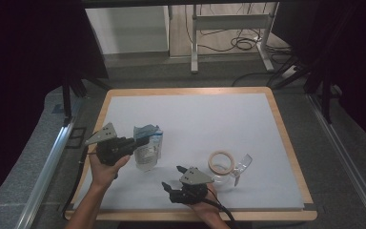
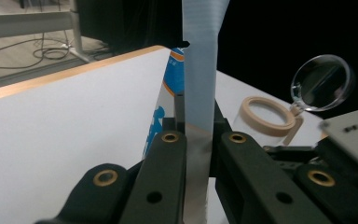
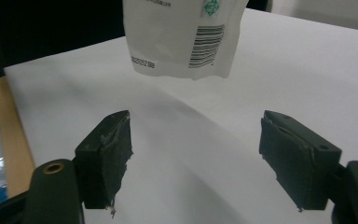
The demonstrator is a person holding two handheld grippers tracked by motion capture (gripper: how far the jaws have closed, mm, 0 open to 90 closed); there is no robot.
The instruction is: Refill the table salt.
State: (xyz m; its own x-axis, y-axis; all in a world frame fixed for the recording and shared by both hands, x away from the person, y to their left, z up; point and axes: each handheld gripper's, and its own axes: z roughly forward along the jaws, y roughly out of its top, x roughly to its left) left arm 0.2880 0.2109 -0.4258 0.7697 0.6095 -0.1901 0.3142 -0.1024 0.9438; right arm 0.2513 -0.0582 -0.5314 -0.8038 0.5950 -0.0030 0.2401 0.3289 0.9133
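My left gripper (image 1: 140, 141) is shut on the top edge of a white and blue pouch (image 1: 148, 149), which it holds upright over the white table sheet (image 1: 209, 119). In the left gripper view the jaws of the left gripper (image 2: 199, 140) pinch the pouch's (image 2: 200, 70) thin edge. My right gripper (image 1: 171, 176) lies near the front edge with its jaws open and nothing between them. In the right gripper view the right gripper (image 3: 196, 144) faces the pouch's (image 3: 182, 37) barcoded lower end, which seems to hang just above the sheet.
A small clear jar with a beige rim (image 1: 220, 162) (image 2: 265, 114) stands right of my right gripper, its clear round lid (image 1: 243, 164) (image 2: 321, 81) flipped open. The sheet has a wooden border (image 1: 286, 138). Dark stands and cables lie beyond the table.
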